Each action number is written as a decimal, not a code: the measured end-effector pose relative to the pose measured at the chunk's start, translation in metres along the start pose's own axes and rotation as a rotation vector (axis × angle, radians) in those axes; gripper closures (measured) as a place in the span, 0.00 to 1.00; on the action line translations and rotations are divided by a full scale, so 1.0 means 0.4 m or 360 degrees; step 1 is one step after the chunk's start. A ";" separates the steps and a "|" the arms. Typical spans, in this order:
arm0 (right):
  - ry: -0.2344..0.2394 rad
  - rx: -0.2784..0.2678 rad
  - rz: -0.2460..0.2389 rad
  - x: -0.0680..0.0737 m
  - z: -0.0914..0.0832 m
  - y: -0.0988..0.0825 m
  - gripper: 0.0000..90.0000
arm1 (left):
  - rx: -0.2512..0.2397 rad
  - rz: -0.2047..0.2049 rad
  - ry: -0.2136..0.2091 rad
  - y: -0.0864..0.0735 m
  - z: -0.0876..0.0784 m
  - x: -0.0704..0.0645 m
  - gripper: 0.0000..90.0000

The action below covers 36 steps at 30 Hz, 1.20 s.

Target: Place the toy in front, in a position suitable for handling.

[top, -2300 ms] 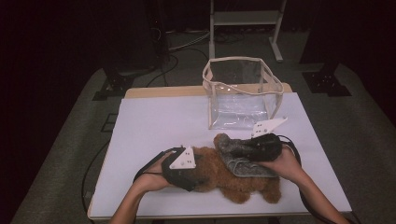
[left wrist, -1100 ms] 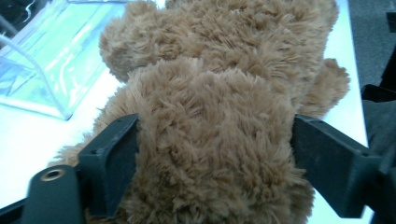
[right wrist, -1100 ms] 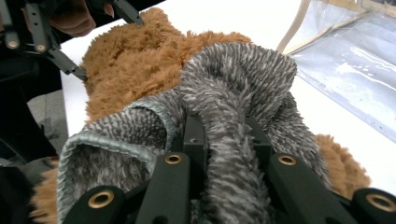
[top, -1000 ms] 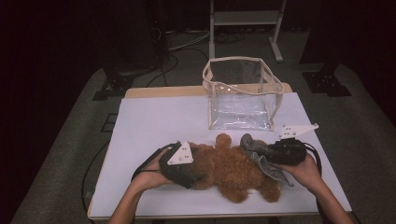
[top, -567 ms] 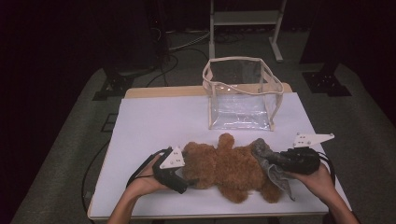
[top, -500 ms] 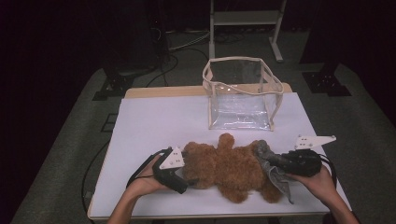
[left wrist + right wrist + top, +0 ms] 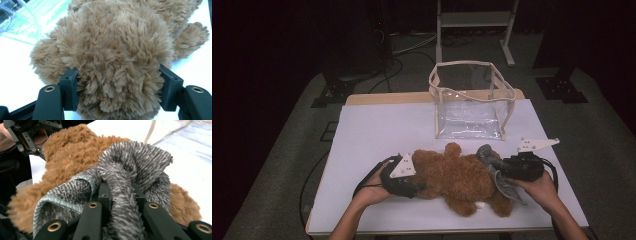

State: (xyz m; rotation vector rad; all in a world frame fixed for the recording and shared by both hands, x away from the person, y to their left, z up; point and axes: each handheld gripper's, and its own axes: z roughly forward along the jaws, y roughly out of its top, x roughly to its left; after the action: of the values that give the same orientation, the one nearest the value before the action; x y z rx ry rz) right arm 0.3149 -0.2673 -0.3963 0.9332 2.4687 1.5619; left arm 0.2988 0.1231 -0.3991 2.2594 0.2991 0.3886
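Left gripper (image 7: pixel 414 186) has just been closing: its jaws stood wide a moment ago and have now come in on the head end of the brown plush bear (image 7: pixel 459 177). In the left gripper view the fur (image 7: pixel 112 62) bulges between the two black pads and presses against both inner faces, so I read it as a grip, roughly half closed around soft stuffing. Right gripper (image 7: pixel 504 169) is unchanged in aperture: jaws nearly together, pinching a fold of the grey knitted cloth (image 7: pixel 125 185) that runs up between the fingers and drapes over both sides. Compared with two seconds back, the cloth has been dragged off the bear's middle toward its far end; it now sits bunched right at the right fingertips, on the bear's feet end. The bear lies flat on the white table (image 7: pixel 377 130), stretched from one gripper to the other. The clear open-top bag (image 7: pixel 472 102) stands beyond both sets of fingertips, well apart from them, nothing in it. My read: the left grip now anchors the toy so the right can pull the cloth clear without dragging the bear along. Risk: the pinch is on fur and soft fill and may slip.
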 end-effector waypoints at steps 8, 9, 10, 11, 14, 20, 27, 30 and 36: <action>0.0045 0.0078 -0.0050 0.015 0.066 0.035 0.85 | 0.0056 -0.0031 0.0003 -0.035 -0.052 -0.006 0.37; 0.0036 0.0075 -0.0061 0.015 0.062 0.042 0.84 | 0.0057 -0.0026 0.0003 -0.037 -0.052 -0.009 0.36; 0.0036 0.0063 -0.0067 0.012 0.057 0.052 0.84 | 0.0052 -0.0022 -0.0003 -0.038 -0.051 -0.011 0.35; 0.0041 0.0047 -0.0066 0.010 0.054 0.063 0.85 | 0.0054 -0.0012 -0.0004 -0.038 -0.051 -0.012 0.35; 0.0052 0.0052 -0.0117 0.013 0.072 0.103 0.84 | 0.0055 -0.0003 -0.0004 -0.037 -0.050 -0.013 0.34; 0.0076 0.0146 -0.0138 -0.004 0.147 0.138 0.84 | 0.0037 -0.0035 -0.0021 -0.039 -0.054 -0.007 0.29; 0.0087 0.0130 -0.0168 0.015 0.136 0.101 0.84 | -0.0035 -0.0068 -0.0063 -0.021 -0.066 0.013 0.24; 0.0089 0.0102 -0.0169 0.024 0.127 0.087 0.85 | -0.0125 -0.0068 -0.0075 -0.004 -0.077 0.018 0.24; 0.0133 0.0063 -0.0198 0.047 0.121 0.073 0.85 | -0.0145 -0.0050 -0.0103 0.035 -0.050 0.037 0.26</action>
State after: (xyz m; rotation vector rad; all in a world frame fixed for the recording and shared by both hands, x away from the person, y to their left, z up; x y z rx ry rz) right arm 0.3307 -0.2103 -0.3901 0.7182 2.5676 1.5479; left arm 0.3064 0.1328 -0.3731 2.1708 0.2776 0.3058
